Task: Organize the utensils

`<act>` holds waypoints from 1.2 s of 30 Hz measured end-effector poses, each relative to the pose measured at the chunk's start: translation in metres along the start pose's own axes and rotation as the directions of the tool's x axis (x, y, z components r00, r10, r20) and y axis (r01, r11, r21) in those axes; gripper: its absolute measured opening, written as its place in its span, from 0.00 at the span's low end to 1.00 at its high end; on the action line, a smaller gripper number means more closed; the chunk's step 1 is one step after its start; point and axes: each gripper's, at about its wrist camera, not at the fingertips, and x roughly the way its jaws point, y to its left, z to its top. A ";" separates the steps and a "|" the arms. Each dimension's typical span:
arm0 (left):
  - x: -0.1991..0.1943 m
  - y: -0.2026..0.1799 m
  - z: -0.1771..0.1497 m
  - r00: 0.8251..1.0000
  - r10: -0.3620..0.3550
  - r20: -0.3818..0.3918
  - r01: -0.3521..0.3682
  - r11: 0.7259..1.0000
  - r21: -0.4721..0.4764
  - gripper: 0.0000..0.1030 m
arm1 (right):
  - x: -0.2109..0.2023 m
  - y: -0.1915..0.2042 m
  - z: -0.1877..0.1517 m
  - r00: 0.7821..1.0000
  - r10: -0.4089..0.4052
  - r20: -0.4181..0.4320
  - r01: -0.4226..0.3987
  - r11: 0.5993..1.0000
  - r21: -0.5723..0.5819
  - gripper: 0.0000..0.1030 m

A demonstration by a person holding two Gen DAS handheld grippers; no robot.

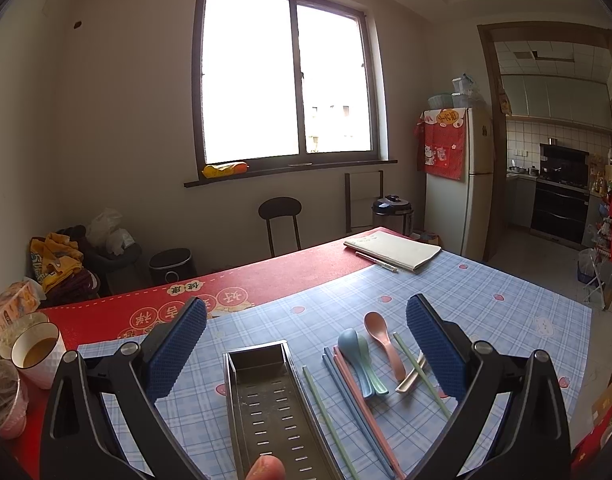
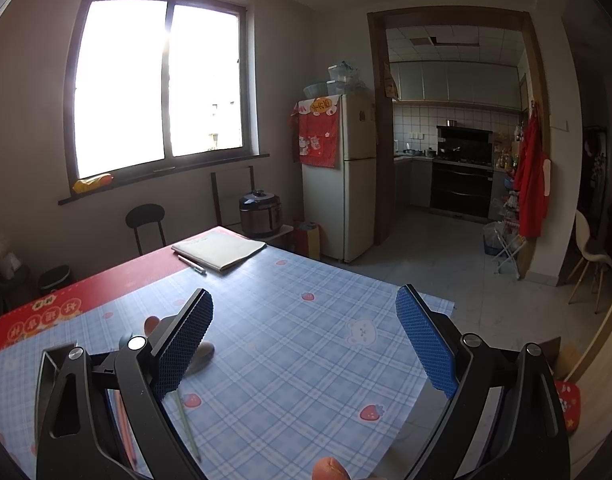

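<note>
1. A fingertip [image 1: 266, 468] shows at the bottom edge, behind the left tongs [image 1: 306, 336], which are spread wide and empty.
2. The metal utensil tray [image 1: 266, 408] lies on the desk [image 1: 486, 312], with the spoons [image 1: 362, 360] and chopsticks [image 1: 346, 392] just beside it.
3. The right tongs [image 2: 304, 328] are also spread and empty.

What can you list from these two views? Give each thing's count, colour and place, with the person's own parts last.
tray: 1, grey metal, slotted, on the checked cloth, near left
spoons: 3 clear, pink, blue, green, right of tray
chopsticks: several, green, blue, pink, cream, beside the spoons
notebook: 1, cream, far table edge
pen: 1, white, beside the notebook
cup: 1, white, holding brown liquid, left table edge
stool: 1, black, under the window
cooker: 1, dark, left of the fridge
fridge: 1, white, red cover, by the kitchen door
left gripper: black, blue pads, open over the tray
right gripper: black, blue pads, open over bare cloth
fingertips: 1 per view, bottom edge
</note>
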 end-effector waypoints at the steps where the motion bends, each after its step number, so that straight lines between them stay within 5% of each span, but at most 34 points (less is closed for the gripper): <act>1: 0.000 0.000 0.000 1.000 0.000 0.000 0.000 1.000 0.000 0.95 | 0.000 0.000 0.000 1.000 0.000 0.000 0.000 1.000 0.000 0.87; 36: -0.004 0.002 0.004 1.000 -0.004 0.006 0.004 1.000 -0.002 0.95 | -0.003 -0.003 0.006 1.000 -0.003 0.006 0.003 1.000 0.008 0.87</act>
